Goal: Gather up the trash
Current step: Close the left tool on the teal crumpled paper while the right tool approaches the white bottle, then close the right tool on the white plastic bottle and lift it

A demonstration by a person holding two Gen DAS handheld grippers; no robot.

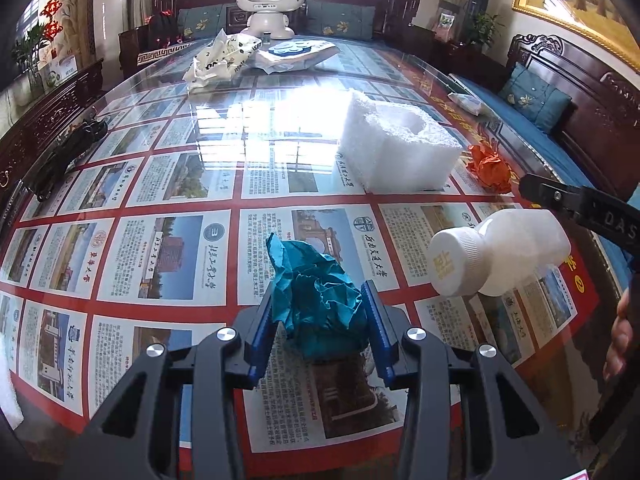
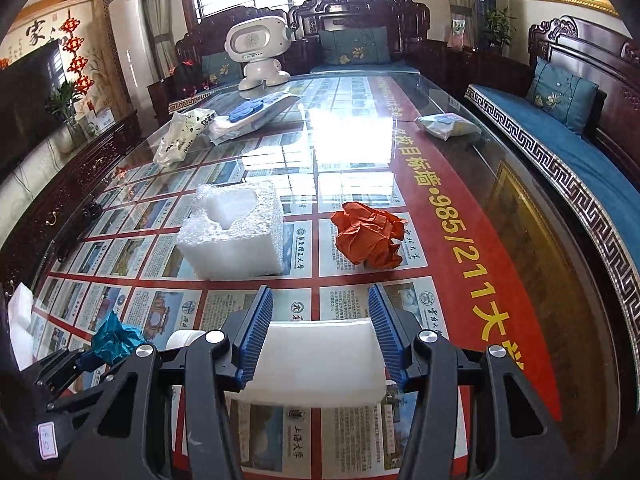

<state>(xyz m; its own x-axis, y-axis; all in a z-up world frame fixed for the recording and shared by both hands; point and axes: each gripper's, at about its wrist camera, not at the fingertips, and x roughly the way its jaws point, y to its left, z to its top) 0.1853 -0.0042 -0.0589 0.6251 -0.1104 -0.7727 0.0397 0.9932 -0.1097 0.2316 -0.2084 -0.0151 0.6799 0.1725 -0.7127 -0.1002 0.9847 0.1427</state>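
Note:
My left gripper is shut on a crumpled teal paper ball, just above the glass table; the ball also shows at the left of the right wrist view. My right gripper is shut on a white plastic bottle, held sideways above the table. In the left wrist view the bottle hangs at the right with its cap toward me. A white foam block and a crumpled orange paper lie on the table beyond.
The glass table covers a poster of school pictures. At its far end stand a white toy robot, a crumpled white bag and plastic packets. Another packet lies at the right edge. Wooden sofas surround the table.

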